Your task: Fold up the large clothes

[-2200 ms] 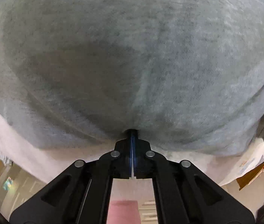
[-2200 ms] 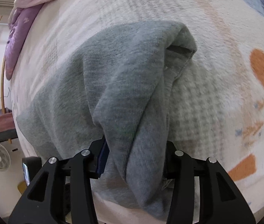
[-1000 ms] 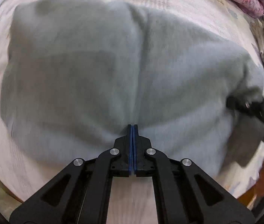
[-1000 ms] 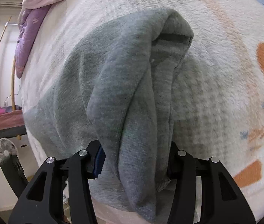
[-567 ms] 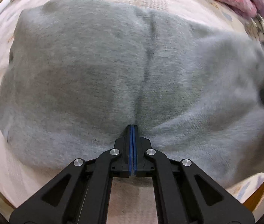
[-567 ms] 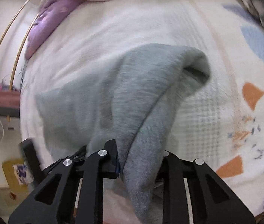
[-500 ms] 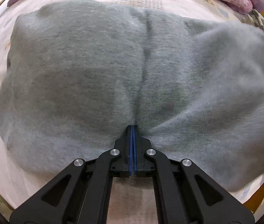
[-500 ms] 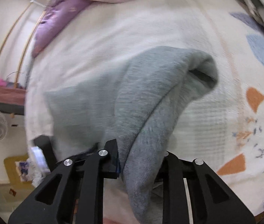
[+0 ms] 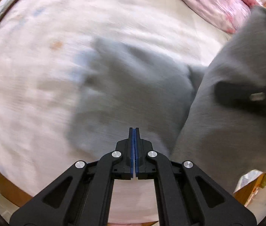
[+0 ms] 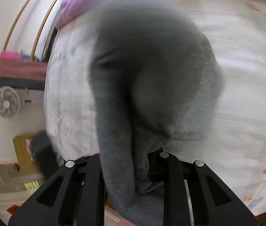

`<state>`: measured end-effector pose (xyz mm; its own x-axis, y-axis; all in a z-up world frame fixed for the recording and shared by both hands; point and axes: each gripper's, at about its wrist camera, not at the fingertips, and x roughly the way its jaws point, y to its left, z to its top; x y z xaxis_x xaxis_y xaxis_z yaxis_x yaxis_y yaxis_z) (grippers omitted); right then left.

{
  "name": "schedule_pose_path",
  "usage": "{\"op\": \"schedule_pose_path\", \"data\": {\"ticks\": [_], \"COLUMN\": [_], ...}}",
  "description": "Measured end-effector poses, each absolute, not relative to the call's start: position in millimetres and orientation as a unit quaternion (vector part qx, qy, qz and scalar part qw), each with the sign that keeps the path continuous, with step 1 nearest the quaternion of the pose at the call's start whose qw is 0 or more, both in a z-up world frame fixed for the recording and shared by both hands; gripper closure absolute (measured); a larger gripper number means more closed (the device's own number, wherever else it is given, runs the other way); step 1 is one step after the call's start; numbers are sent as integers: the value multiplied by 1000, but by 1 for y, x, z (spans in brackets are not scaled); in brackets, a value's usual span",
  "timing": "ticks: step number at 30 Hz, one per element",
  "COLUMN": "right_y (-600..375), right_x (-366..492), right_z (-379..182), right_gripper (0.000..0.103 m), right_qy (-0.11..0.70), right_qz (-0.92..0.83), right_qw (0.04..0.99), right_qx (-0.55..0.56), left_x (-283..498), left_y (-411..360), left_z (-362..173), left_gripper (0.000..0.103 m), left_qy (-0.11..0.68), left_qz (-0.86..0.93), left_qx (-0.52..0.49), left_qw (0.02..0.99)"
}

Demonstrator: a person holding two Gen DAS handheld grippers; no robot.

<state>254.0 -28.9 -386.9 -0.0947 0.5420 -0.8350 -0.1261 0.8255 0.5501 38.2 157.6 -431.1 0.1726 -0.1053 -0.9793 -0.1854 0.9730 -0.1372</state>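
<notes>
My left gripper [image 9: 134,130] is hovering with jaws pressed together, gripping nothing. My right gripper [image 10: 133,162] is clamping a bunched fold of the grey garment [image 10: 151,71], which is hanging blurred above the white bedspread [image 9: 29,94]. Pink quilt [image 9: 213,1] is lying beyond.

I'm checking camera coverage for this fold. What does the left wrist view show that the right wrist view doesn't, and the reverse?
Only the left wrist view shows the left gripper, fingers pressed together with nothing between them, and the right gripper's black body at the right edge. Only the right wrist view shows the right gripper clamped on the cloth, plus a fan. Both show the grey garment on the white bedspread, heavily blurred.
</notes>
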Motion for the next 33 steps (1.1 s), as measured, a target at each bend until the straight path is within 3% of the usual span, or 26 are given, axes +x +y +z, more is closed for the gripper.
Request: {"op": "schedule_pose_path", "data": {"ticks": [6, 7, 9, 11, 15, 16, 18, 19, 20, 21, 23, 24, 26, 27, 28, 29, 33], "right_y": [62, 71, 83, 88, 86, 77, 55, 43, 27, 13, -10, -22, -50, -56, -63, -73, -83], "right_x": [268, 268, 272, 276, 282, 283, 284, 284, 285, 284, 281, 277, 269, 266, 265, 261, 255], "right_z": [-449, -458, -470, -470, -453, -446, -432, -423, -414, -408, -407, -409, -418, -419, -421, -425, -424], "right_gripper": [84, 78, 48, 24, 22, 21, 20, 19, 19, 18, 18, 18, 18, 18, 18, 18, 18], "right_qy": [738, 748, 761, 759, 754, 748, 736, 728, 717, 710, 713, 716, 723, 726, 729, 732, 737], "right_qz": [212, 207, 200, 231, 280, 295, 296, 284, 269, 256, 228, 215, 183, 175, 167, 157, 130], "right_qw": [630, 622, 606, 592, 576, 568, 577, 597, 621, 637, 645, 643, 639, 637, 634, 632, 632], "right_qx": [113, 106, 117, 142, 150, 174, 195, 182, 166, 157, 157, 163, 187, 192, 196, 198, 202], "left_x": [71, 80, 82, 78, 78, 76, 82, 84, 88, 93, 108, 113, 128, 134, 137, 137, 128], "left_y": [230, 232, 239, 254, 268, 265, 263, 255, 247, 239, 219, 214, 206, 206, 209, 213, 218], "left_z": [-437, -436, -437, -431, -423, -416, -424, -422, -427, -430, -448, -459, -492, -504, -511, -517, -489], "left_gripper": [101, 101, 101, 101, 100, 95, 75, 54, 47, 47, 28, 27, 31, 45, 87, 96, 96], "left_qy": [648, 650, 659, 663, 661, 656, 646, 638, 632, 629, 618, 617, 634, 639, 631, 613, 610], "left_qz": [92, 101, 126, 138, 141, 129, 96, 69, 35, 9, -52, -64, -71, -67, -71, -89, -93], "left_qx": [-107, -107, -101, -111, -130, -141, -166, -190, -207, -217, -254, -268, -302, -321, -349, -401, -368], "left_qw": [749, 746, 735, 728, 725, 730, 738, 743, 746, 747, 742, 737, 708, 696, 689, 675, 695]}}
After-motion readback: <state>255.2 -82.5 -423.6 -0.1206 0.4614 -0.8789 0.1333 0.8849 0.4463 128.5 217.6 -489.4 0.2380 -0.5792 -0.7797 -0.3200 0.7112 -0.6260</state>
